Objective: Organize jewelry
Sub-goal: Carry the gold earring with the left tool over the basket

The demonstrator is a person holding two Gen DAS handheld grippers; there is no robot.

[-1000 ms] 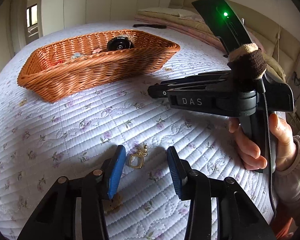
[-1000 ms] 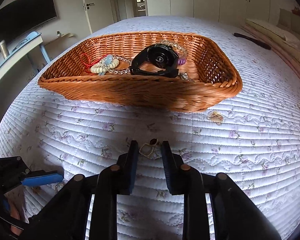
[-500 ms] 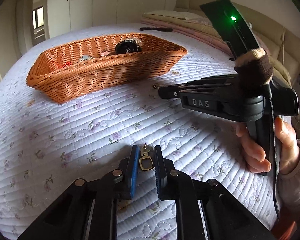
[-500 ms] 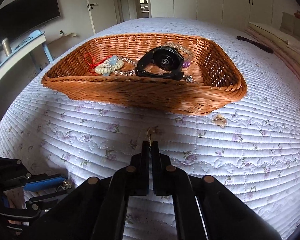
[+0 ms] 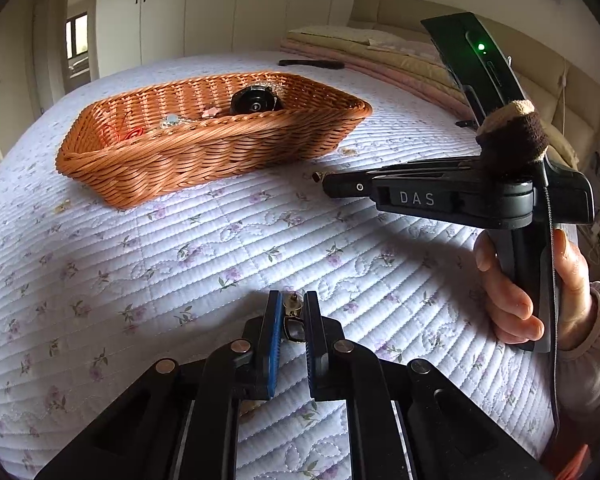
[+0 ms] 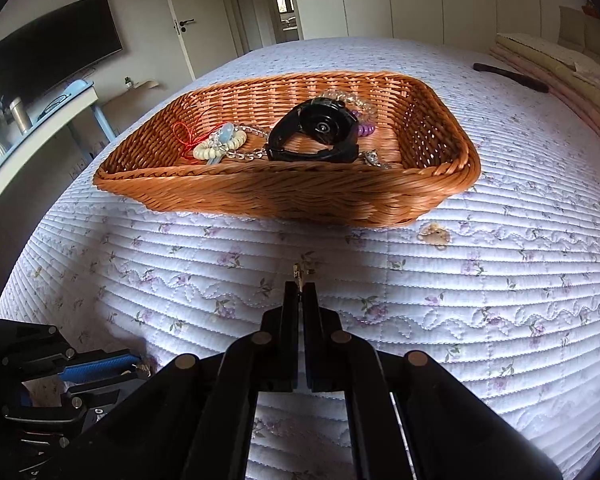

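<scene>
A small gold earring [image 5: 293, 320] with a squarish loop sits pinched between the blue pads of the left gripper [image 5: 293, 312], whose jaws are closing on it just above the quilt [image 5: 180, 272]. A second gold earring [image 6: 299, 273] pokes out past the tips of the right gripper [image 6: 299, 292], whose black fingers are pressed together on it, low over the same quilt.

The surface is a bed under a white quilted cover — stitched in fine parallel ridges, printed with little purple flowers. Beyond both earrings stands a shallow orange wicker basket [image 6: 440, 184], rectangular with a braided rim. The right wrist view looks into it: a black watch [image 6: 320, 132], a cream beaded bracelet [image 6: 220, 146], a silver chain, a red cord and purple beads. The left wrist view shows only the watch's top and scraps of the rest over the near wall.

The left view alone shows the right gripper side-on, with a hand [image 5: 540, 292] on its handle, folded bedding and a padded headboard behind. The right view alone shows a wall-mounted dark screen [image 6: 52, 60], a desk and a door — white wardrobes appear in both.
</scene>
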